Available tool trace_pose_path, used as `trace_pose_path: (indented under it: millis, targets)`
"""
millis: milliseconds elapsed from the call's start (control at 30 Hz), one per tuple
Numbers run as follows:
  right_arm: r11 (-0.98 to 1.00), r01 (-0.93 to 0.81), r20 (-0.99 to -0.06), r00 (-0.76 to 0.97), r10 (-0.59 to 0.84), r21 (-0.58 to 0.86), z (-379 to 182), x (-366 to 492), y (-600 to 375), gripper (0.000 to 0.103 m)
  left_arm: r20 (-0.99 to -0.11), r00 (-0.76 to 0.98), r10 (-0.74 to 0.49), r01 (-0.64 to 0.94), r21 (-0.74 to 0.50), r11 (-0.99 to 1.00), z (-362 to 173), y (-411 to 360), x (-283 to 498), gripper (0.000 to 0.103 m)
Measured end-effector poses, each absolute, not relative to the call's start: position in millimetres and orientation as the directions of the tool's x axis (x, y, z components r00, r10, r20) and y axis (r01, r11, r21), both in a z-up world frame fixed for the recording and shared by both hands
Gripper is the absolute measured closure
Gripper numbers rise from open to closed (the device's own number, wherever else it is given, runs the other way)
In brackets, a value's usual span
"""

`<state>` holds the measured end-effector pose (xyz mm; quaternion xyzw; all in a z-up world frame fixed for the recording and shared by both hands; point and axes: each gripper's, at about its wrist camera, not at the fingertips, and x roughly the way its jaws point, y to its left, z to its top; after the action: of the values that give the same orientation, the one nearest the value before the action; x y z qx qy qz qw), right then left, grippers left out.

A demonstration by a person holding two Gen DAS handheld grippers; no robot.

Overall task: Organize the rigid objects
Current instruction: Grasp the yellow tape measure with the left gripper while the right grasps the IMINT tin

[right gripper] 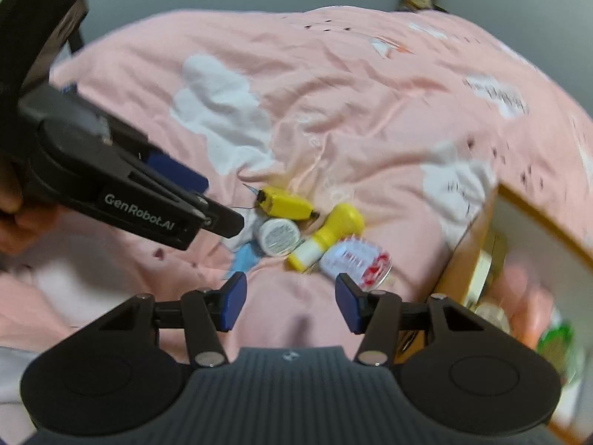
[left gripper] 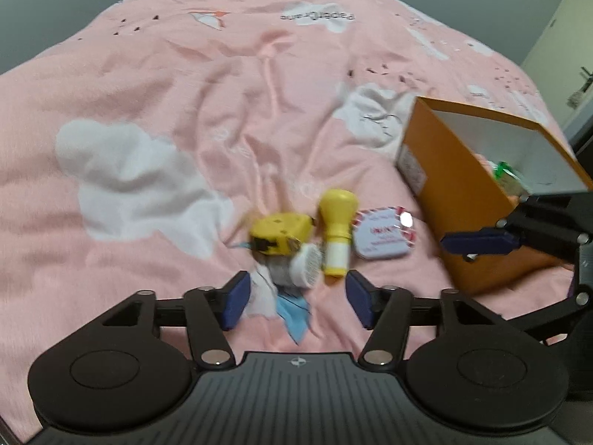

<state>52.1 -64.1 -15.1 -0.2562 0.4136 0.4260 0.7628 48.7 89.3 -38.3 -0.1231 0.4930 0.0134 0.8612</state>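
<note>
A small pile lies on the pink bedspread: a yellow tape measure (left gripper: 280, 231), a white round jar (left gripper: 305, 269), a yellow bulb-shaped bottle (left gripper: 337, 233) and a pale tin with red trim (left gripper: 383, 237). My left gripper (left gripper: 298, 304) is open and empty just before the jar. The pile also shows in the right wrist view: tape measure (right gripper: 287, 204), jar (right gripper: 278, 236), bottle (right gripper: 328, 235), tin (right gripper: 355, 265). My right gripper (right gripper: 291, 302) is open and empty just short of the tin. The left gripper (right gripper: 207, 200) enters there from the left.
An open orange box (left gripper: 448, 200) with a white inside stands right of the pile and holds several items; it also shows at the right in the right wrist view (right gripper: 467, 256). The right gripper's blue pad (left gripper: 481, 243) hovers by its wall. A door stands at far right.
</note>
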Motion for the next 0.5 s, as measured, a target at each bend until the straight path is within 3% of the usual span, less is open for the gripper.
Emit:
trace_pose_path:
  millis: [100,333,500]
  targets:
    - [0.449,-0.89,-0.872,0.286,0.398,-0.087,-18.4,68.3,-52.8,0.049,-0.848,0.523,-0.084,-0.148,-0.188,0.971,-44.2,90.4,59.1,0.024]
    - [0.308,-0.932,-0.923,0.277,0.267,-0.19,-32.8,106.8,-28.9,0.042,-0.864,0.499,-0.071,-0.224,-0.208,0.952,-70.7,98.7,87.2,0.021]
    - [0.223,-0.961,-0.958,0.208,0.197,-0.163,-48.1,123.1,-12.4,0.034,-0.875,0.482,-0.056,-0.246,-0.196,0.949,-89.2,100.6,100.3,0.021]
